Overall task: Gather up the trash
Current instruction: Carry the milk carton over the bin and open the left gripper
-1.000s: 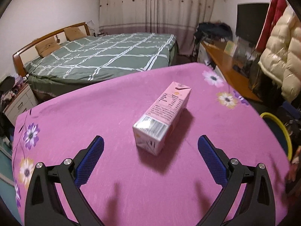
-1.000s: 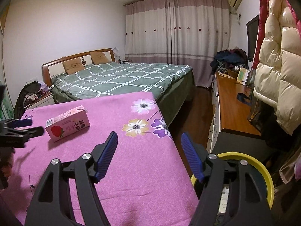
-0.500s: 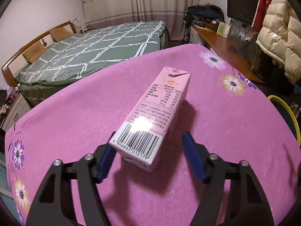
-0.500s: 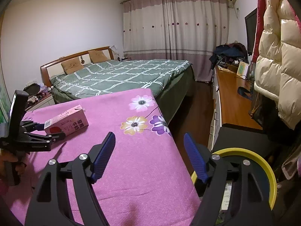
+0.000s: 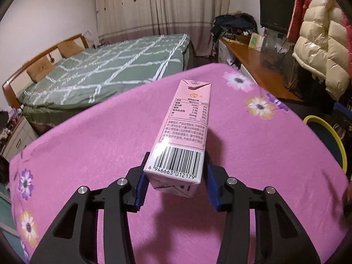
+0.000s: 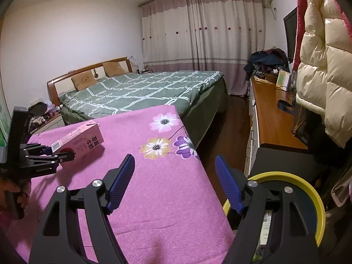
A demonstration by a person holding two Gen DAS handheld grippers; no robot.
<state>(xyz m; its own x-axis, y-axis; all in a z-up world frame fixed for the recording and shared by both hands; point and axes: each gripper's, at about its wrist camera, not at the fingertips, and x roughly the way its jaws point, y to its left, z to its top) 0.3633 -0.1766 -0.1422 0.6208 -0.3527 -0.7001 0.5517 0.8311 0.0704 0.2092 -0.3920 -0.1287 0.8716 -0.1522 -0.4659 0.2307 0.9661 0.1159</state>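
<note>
1. Counted one pink milk carton (image 5: 183,132): a long rectangular box with smooth printed faces, a barcode on the near end and a folded gable at the far end.
2. Found it clamped at its barcode end between the ribbed blue pads (image 5: 210,182) of the left gripper (image 5: 175,183), its near end tilted up off the tablecloth (image 5: 88,154).
3. Counted two black grippers; saw the right gripper (image 6: 175,186) spread wide with nothing between its pads, above the table edge.
4. Noted one fuzzy magenta cloth printed with daisy-like flowers.
5. Noted one round bin (image 6: 308,189) with a yellow rim, on the floor just beside the table.
6. Saw one bed (image 5: 114,74) under a green quilt crossed with white lines.
</note>
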